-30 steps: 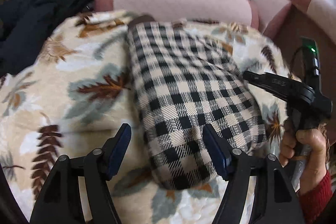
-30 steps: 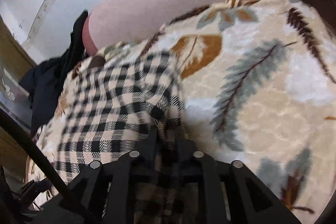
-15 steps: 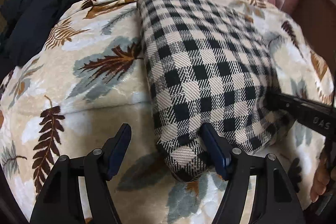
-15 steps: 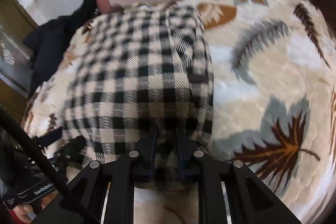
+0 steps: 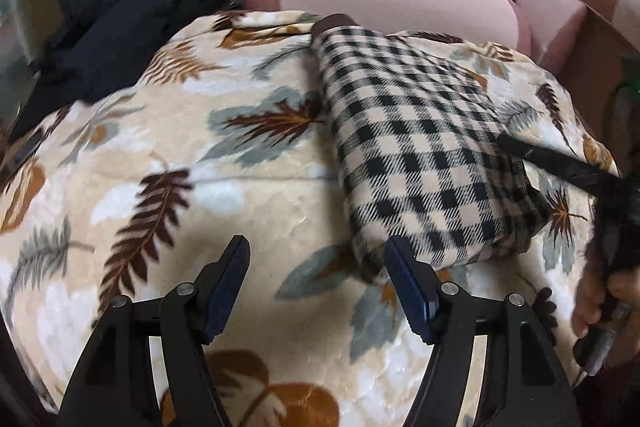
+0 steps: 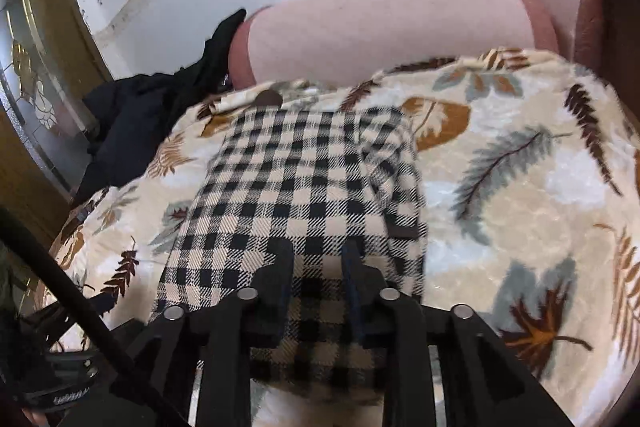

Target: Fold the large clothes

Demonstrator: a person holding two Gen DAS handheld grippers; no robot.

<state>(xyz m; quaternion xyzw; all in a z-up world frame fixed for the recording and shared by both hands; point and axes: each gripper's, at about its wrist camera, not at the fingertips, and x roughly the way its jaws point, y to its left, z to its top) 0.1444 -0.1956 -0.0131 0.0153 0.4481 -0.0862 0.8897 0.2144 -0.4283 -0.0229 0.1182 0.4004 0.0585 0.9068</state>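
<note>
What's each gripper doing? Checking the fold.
Left gripper: open, empty.
Right gripper: jaws opening, checked garment between them.

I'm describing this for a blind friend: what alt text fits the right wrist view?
A folded black-and-cream checked garment lies on a leaf-patterned blanket. The right gripper is opening, its fingers over the garment's near edge. Behind are a pink cushion and dark clothes.

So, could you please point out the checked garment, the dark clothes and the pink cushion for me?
checked garment (image 5: 420,163): left wrist view, middle of its folded top face.
dark clothes (image 5: 108,39): left wrist view, centre of the crumpled heap.
pink cushion (image 6: 384,27): right wrist view, middle of its front face.
</note>
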